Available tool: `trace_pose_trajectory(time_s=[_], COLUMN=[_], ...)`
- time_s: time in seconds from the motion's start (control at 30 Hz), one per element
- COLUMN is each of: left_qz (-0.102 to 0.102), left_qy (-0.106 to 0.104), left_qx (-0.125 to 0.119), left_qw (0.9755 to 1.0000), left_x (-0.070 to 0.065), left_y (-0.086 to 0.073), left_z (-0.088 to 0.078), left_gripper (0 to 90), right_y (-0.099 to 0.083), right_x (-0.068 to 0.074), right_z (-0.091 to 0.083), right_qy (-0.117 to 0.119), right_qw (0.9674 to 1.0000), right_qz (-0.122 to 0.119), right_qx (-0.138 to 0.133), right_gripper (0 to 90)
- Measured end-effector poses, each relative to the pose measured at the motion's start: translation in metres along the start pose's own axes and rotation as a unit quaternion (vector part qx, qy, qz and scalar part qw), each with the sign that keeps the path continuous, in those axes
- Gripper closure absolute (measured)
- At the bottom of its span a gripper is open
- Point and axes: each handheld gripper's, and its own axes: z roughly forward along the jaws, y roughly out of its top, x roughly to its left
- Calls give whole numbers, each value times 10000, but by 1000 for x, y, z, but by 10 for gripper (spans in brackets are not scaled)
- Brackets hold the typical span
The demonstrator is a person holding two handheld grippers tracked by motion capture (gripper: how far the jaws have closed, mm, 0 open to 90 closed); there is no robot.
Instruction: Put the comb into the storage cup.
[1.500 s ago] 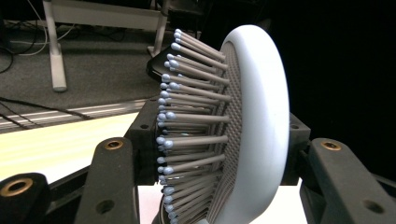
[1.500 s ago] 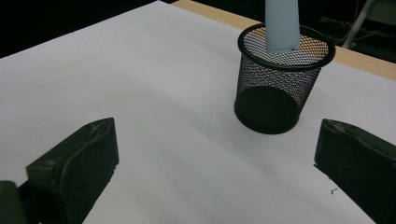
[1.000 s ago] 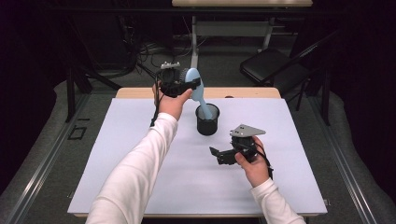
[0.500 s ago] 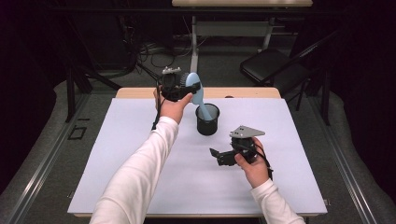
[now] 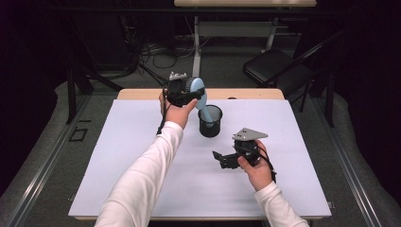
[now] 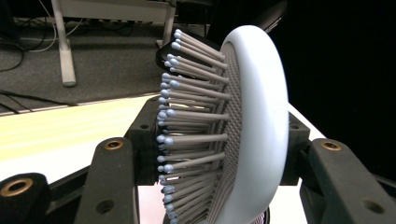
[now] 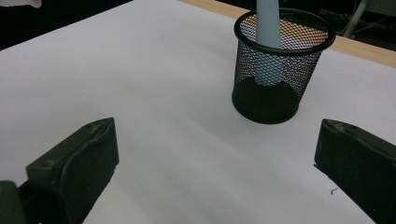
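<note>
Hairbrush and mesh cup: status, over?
Left hand-held gripper shut on hairbrush head. Handle tip down inside black mesh cup. Right hand-held gripper open, low over the white table, holding nothing. Nothing in the way.

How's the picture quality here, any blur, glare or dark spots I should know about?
High view: evenly lit white table, dark surroundings, overall soft focus. Left gripper view: hairbrush so close its pale back is slightly soft, bristles fairly sharp, black background at right. Right gripper view: mesh cup crisp, near jaws blurred, faint soft shadows on the table, no harsh glare.
</note>
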Motion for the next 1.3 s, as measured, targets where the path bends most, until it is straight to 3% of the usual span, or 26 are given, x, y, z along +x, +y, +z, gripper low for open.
trace_pose_trajectory(time_s=[0.47, 1.0, 1.3], left_qz=[550, 818, 869], left_qy=[-21, -11, -14], left_qx=[154, 289, 279], left_qw=[9984, 9962, 9958], left_x=[-9, -14, -15], left_y=[-6, -10, -10], left_z=[9, 17, 18], left_gripper=[482, 479, 475], right_y=[-1, -3, -3], right_x=[1, 2, 3], right_z=[1, 3, 4], right_qy=[18, 33, 43], right_qw=[10000, 10000, 9999], right_qz=[12, -28, -33], right_qx=[36, 77, 93], right_gripper=[0, 0, 0])
